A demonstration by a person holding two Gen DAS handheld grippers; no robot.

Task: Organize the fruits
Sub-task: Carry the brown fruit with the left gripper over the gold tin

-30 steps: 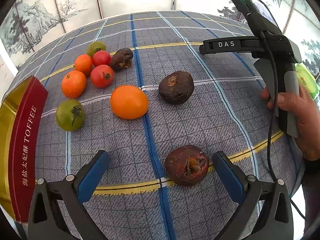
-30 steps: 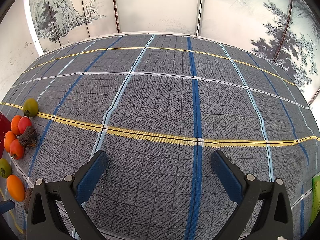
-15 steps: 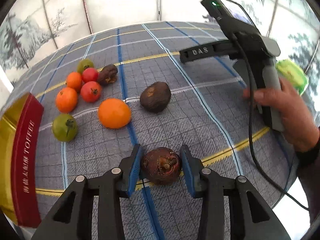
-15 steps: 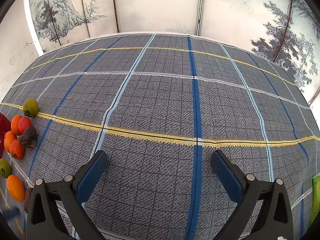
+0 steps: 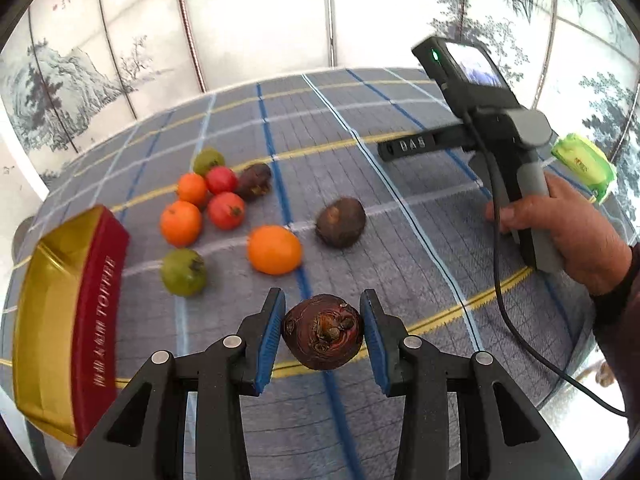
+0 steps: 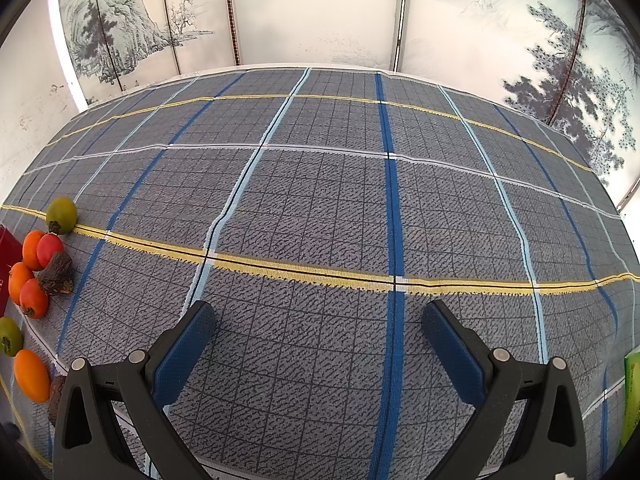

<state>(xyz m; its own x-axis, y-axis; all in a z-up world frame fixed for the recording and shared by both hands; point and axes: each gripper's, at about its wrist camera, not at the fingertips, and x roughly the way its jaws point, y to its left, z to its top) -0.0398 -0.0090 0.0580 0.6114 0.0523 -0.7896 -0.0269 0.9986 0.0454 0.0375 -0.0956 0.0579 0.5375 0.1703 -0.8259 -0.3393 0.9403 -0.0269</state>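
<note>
My left gripper [image 5: 322, 334] is shut on a dark brown wrinkled fruit [image 5: 322, 332] and holds it above the checked tablecloth. Beyond it lie an orange [image 5: 274, 249], another dark brown fruit [image 5: 340, 222], a green tomato [image 5: 183, 271], and a cluster of orange and red tomatoes [image 5: 208, 204] with a shrivelled dark fruit [image 5: 254, 181]. My right gripper [image 6: 316, 330] is open and empty over bare cloth; the same fruit cluster [image 6: 38, 276] shows at its far left.
A red and gold toffee box [image 5: 68, 320] stands at the left edge. The right hand-held gripper body [image 5: 500, 140] and the hand are at the right. A green packet [image 5: 582, 164] lies at the far right, and also shows in the right wrist view [image 6: 632, 396].
My left gripper closed on the dark brown fruit and lifted it off the cloth. The right gripper has not moved.
</note>
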